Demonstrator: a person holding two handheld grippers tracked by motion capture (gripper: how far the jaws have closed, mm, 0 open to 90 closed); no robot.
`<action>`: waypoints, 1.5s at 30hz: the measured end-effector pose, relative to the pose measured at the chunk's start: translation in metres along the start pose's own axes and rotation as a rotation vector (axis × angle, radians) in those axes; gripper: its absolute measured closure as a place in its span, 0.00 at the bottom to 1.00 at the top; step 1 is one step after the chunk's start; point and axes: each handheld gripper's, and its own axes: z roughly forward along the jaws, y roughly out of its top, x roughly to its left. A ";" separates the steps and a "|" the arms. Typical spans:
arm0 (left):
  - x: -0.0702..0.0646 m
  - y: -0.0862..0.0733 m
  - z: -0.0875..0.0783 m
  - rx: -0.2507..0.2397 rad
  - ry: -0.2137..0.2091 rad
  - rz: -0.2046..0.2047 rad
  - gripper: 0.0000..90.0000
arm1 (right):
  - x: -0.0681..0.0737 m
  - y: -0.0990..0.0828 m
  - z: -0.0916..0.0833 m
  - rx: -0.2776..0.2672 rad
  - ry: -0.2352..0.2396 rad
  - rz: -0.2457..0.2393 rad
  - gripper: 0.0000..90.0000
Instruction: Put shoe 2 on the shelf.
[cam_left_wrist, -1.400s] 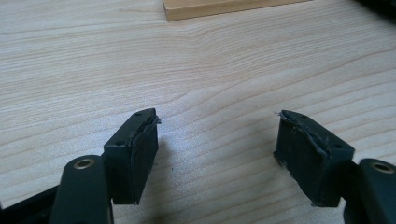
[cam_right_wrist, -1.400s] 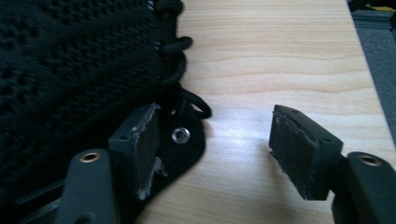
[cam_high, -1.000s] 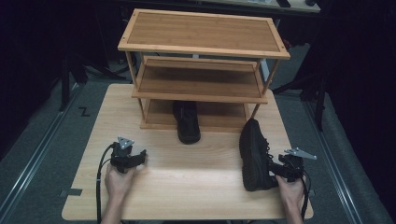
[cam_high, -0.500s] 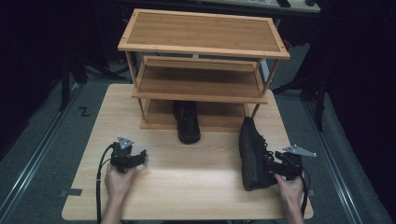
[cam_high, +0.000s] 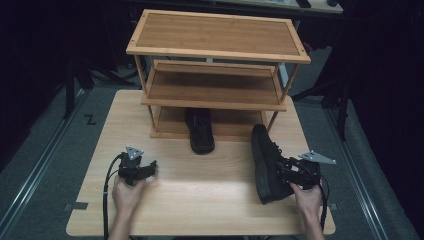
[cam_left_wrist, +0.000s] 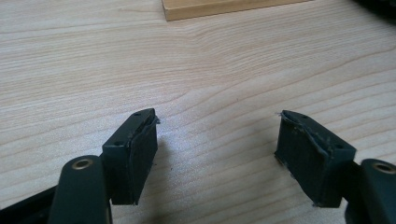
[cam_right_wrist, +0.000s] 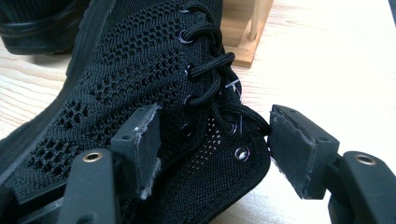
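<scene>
A black lace-up shoe (cam_high: 267, 162) is seen on the right part of the wooden table (cam_high: 200, 190), tipped onto its side with the sole turned toward the table's middle and the toe pointing toward the shoe rack (cam_high: 215, 75). The right gripper (cam_high: 292, 172) is held against the shoe's collar by the person's right hand (cam_high: 306, 197). In the right gripper view the knit upper and laces are shown between the two black pads – the left pad lies against the mesh side, the right pad is touching the edge of the collar near the topmost eyelet. The jaws stand fairly wide, closed about the shoe's ankle opening.

A second black shoe (cam_high: 200, 131) is placed upright at the front of the rack's lowest shelf, its toe projecting over the table.

The left gripper (cam_high: 145, 169) is held low over the left part of the table, well apart from both shoes. In the left gripper view its jaws are seen spread wide – nothing is between the pads, only bare wood grain beneath them.
</scene>
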 end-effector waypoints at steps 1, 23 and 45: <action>0.000 0.000 0.000 0.000 0.001 0.000 0.33 | 0.000 0.001 0.000 -0.001 0.007 0.011 0.39; -0.001 0.000 0.000 -0.001 0.002 0.001 0.32 | 0.034 0.023 0.020 0.019 0.094 -0.022 0.38; -0.001 0.000 0.000 0.002 0.000 0.005 0.31 | 0.065 0.016 0.051 0.147 0.088 -0.009 0.52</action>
